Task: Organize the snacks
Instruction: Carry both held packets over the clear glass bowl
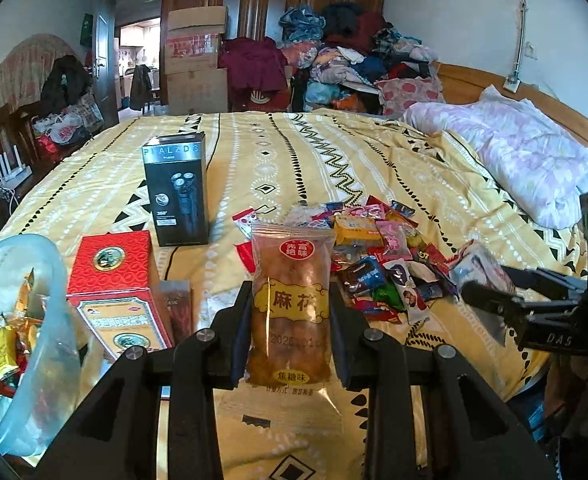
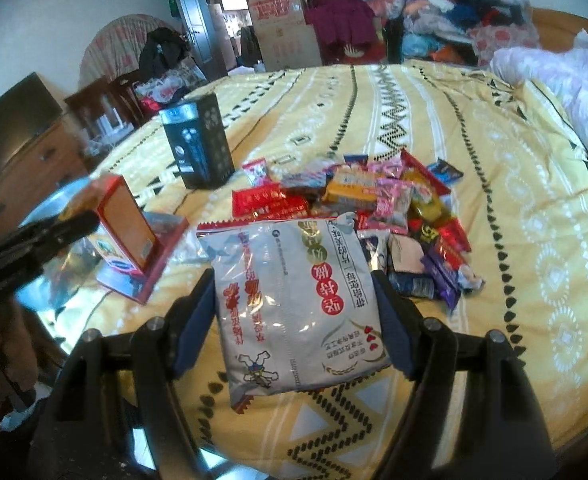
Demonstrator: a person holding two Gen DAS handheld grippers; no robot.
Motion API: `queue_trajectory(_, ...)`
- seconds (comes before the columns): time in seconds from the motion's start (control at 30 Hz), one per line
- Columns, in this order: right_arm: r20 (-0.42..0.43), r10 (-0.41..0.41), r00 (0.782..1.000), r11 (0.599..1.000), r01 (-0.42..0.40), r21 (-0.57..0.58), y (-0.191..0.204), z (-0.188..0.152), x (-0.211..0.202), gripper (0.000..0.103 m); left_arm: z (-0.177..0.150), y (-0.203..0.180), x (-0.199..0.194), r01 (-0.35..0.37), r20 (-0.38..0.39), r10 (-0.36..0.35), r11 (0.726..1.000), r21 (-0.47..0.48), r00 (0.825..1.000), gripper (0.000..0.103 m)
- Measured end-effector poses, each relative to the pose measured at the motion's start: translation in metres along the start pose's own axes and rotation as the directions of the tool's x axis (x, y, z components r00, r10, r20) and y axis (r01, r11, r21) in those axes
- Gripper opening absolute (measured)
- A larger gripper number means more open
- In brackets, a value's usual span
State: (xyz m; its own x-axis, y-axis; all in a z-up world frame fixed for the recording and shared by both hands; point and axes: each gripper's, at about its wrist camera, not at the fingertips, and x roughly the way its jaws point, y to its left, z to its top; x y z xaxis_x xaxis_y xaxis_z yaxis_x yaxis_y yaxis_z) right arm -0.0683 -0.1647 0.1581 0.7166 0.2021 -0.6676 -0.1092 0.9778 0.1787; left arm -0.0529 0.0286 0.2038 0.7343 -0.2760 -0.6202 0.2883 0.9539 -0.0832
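My left gripper (image 1: 290, 320) is shut on a clear packet of brown fried dough twists (image 1: 290, 304), held upright above the yellow bedspread. My right gripper (image 2: 294, 300) is shut on a wide grey-white snack bag (image 2: 294, 292) with red print, also lifted off the bed. A heap of small wrapped snacks (image 1: 374, 252) lies on the bedspread beyond both grippers, seen also as the snack heap (image 2: 374, 200) in the right wrist view. A clear plastic bowl (image 1: 18, 344) holding several gold and red sweets sits at the near left. The right gripper shows at the right edge of the left wrist view.
A red box (image 1: 114, 280) lies next to the bowl, and a black shaver box (image 1: 178, 192) stands upright behind it. A pale quilt (image 1: 526, 160) is bunched at the right. Piled clothes (image 1: 354, 56) and cardboard cartons (image 1: 194, 60) stand beyond the bed's far edge.
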Motion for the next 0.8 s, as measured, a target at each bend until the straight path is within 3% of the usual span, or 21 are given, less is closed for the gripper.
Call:
queue_trajectory(0.17, 0.019, 0.018, 1.0, 1.0, -0.017, -0.024, 0.011, 0.012, -0.006, 0.075, 0.004, 0.001, -0.01, 0.0, 0.003, 0.0, 1.0, -0.003, 1.0, 0.034)
queue_trajectory(0.4, 0.063, 0.059, 0.996, 0.997, -0.055, -0.059, 0.035, 0.038, -0.011, 0.075, 0.018, 0.017, -0.027, -0.079, 0.033, 0.079, 0.997, -0.022, 0.996, 0.034)
queue_trajectory(0.8, 0.089, 0.172, 0.981, 0.975, -0.157, -0.16, 0.106, 0.073, -0.003, 0.075, 0.023, 0.095, -0.061, -0.233, 0.065, 0.242, 0.965, -0.119, 0.968, 0.034)
